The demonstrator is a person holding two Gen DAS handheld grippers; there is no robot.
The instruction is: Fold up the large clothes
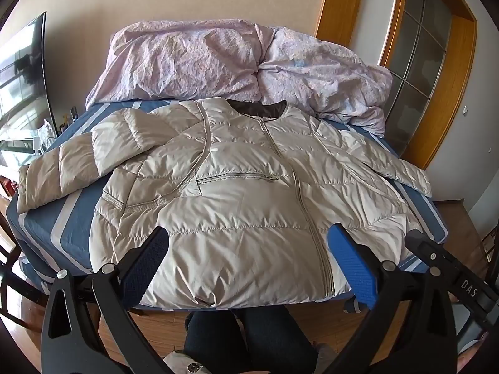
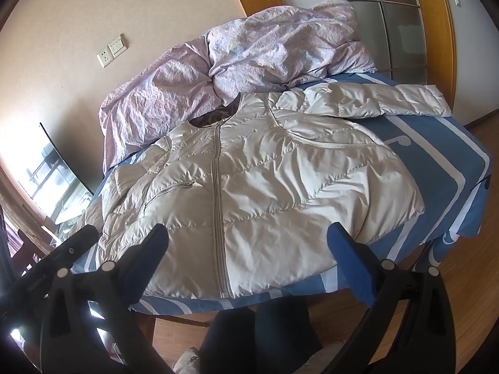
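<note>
Jacket: a pale quilted down jacket [image 1: 249, 193] lay front up, zipped, spread flat on the bed, hem at the near edge, dark-lined collar toward the far end; not yet folded.
Sleeves: the left sleeve [image 1: 78, 168] was bent back across the shoulder, its cuff hanging close to the mattress side; the right sleeve [image 2: 374, 101] stretched straight out toward the bed's far corner.
Left gripper [image 1: 246, 249]: jaws spread wide, nothing between them, hovering above the hem, tilted down.
Right gripper [image 2: 248, 243]: jaws likewise spread wide and empty, above the hem on the other side of the zip.
Bed: blue striped sheet [image 2: 436, 162] under the jacket; a crumpled lilac duvet [image 1: 218, 62] bunched just behind the collar.
Risk, slip: the shell looked slick and puffy; a shallow pinch would likely catch only the top layer and slide off.
Risk, drag: the hem sat at the edge, so a pull toward the person could tip the jacket onto the floor.
Risk, snag: a fold toward the collar could run into the duvet.
Risk, spring-back: trapped air would probably reopen any fold.
</note>
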